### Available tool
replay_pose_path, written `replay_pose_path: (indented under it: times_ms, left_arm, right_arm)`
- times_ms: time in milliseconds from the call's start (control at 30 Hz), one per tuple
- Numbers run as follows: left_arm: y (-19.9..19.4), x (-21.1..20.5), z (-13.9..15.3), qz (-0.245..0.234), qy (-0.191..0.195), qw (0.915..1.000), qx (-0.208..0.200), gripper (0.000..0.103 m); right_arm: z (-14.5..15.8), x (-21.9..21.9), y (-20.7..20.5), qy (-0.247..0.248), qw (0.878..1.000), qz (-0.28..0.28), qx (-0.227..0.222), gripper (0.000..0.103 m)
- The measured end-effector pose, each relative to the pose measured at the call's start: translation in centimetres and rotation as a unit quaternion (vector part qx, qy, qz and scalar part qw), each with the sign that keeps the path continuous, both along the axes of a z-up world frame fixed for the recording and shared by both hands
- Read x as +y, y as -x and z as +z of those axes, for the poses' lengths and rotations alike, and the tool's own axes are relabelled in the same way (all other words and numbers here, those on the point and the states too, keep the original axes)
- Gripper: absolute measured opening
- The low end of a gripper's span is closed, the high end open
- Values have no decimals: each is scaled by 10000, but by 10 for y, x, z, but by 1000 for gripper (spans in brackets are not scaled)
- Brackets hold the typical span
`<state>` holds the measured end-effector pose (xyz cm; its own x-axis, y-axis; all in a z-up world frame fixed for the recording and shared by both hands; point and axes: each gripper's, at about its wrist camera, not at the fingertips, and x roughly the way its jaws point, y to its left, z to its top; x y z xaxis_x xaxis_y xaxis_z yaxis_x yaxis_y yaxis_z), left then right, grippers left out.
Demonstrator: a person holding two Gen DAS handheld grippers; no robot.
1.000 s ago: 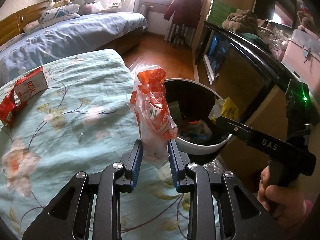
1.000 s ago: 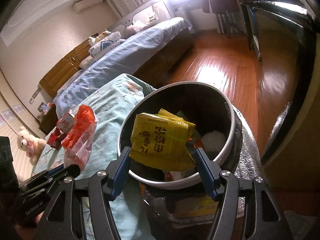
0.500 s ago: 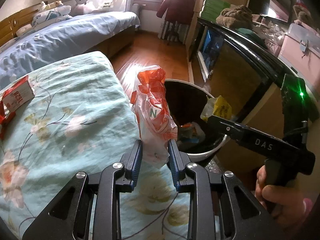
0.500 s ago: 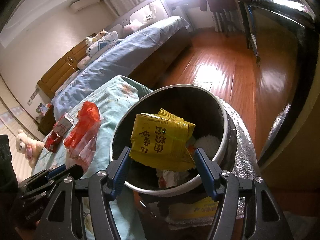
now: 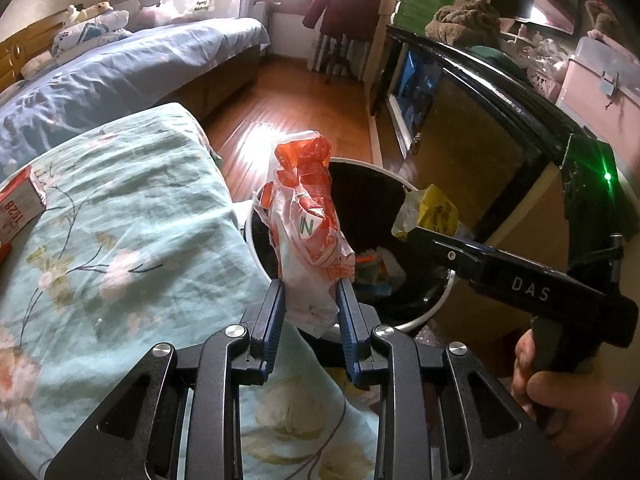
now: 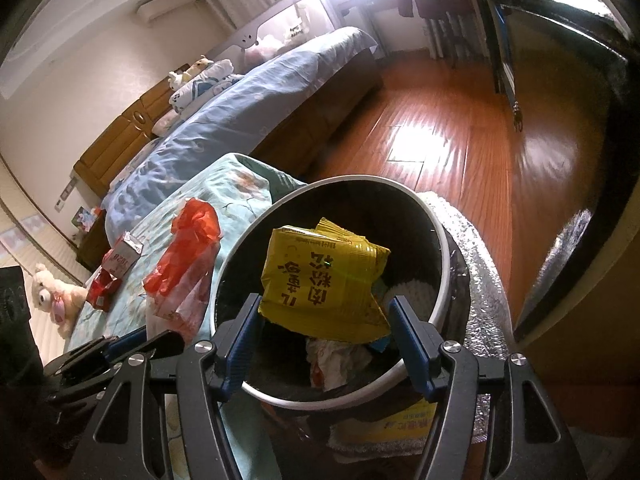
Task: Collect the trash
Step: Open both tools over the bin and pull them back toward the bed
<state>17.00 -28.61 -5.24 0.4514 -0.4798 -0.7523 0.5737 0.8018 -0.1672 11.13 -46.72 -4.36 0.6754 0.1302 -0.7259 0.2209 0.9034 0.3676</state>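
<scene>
My crumpled red-and-white plastic bag [image 5: 306, 216] stood upright, pinched at its lower end, at the near-left rim of the bin, partly over the flowered bedcover's edge. My yellow packet [image 6: 324, 280], creased and printed with dark characters, hung flat-faced directly above the bin's mouth. The round bin [image 6: 442, 248], white-rimmed and dark inside, stood on the floor against the bed, already holding crumpled wrappers and paper at its bottom.

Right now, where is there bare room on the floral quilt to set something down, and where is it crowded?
Free: the quilt between the red carton at its left edge and the bin. Crowded: the bin mouth, with the left gripper holding the orange bag and the right gripper holding the yellow packet over it.
</scene>
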Motion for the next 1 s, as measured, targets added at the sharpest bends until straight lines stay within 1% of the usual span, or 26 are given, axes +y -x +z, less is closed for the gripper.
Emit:
replay_pose_path:
  times_ms: [233,333,433,567,767,867,1000]
  left_arm:
    - [-9,-7,-1,-42,-20,10000,72,25]
    - [-11,-7,0,-24,-13,9999,99,27]
    - [-12,-7,1,1,13,9999,126,30]
    - [-8,-2,3,66,53,9999,74,37]
    - [-2,21,5,293,134,9995,43,44]
    - [-2,38,4,479,176,9987,59,45]
    - [-1,65,2,783,241,9966,94,46]
  right_arm:
    - [1,-3,-4,-9,10000,-19,32,66]
    - [1,-4,-4,-26,10000,-26,30,67]
    - [1,-7,-4,-95,9999,-40,44,67]
    - [3,-7,-3,-130,9999,-58,41,67]
    - [7,4,0,-186,9998,22,-9,68]
    - [9,13,1,-209,9997,109,-52,72]
    - [12,30,-2,-217,9994,258,-99,75]
